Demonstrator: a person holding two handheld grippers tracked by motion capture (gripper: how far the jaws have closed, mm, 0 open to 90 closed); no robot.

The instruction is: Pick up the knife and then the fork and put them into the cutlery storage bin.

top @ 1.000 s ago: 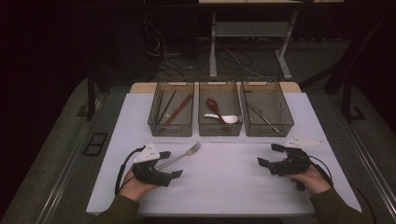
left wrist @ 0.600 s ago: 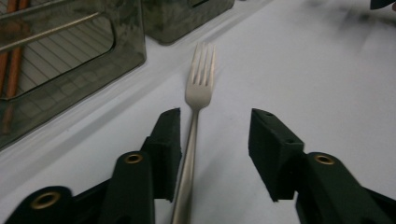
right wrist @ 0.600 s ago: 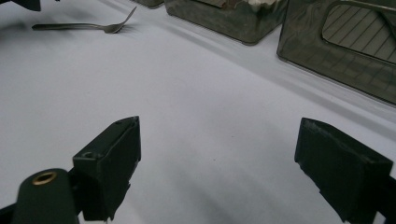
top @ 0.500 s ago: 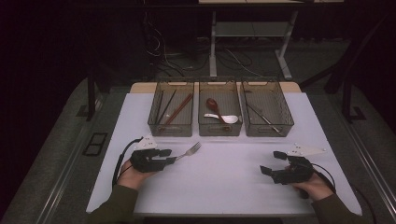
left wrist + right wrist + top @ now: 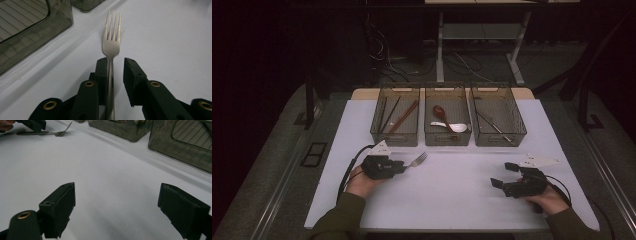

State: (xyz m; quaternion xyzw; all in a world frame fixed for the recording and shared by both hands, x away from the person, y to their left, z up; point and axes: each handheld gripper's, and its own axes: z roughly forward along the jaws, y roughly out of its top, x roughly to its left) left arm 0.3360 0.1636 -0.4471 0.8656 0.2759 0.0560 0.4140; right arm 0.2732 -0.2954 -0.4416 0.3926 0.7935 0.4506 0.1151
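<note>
My left gripper [image 5: 404, 165] has just been closing around the fork [image 5: 111, 42], which lies flat on the white surface [image 5: 452, 195]; one pad touches the handle, the other stands a little apart, so it isn't clamped. Behind stand three bins in a row. The left bin [image 5: 396, 141] holds chopsticks [image 5: 401, 117]. The middle bin [image 5: 447, 140] holds a brown spoon [image 5: 440, 113] and a white spoon [image 5: 451, 127]. The right bin [image 5: 502, 141] holds thin metal cutlery [image 5: 493, 125]. My right gripper [image 5: 504, 174] rests wide open, holding nothing.
</note>
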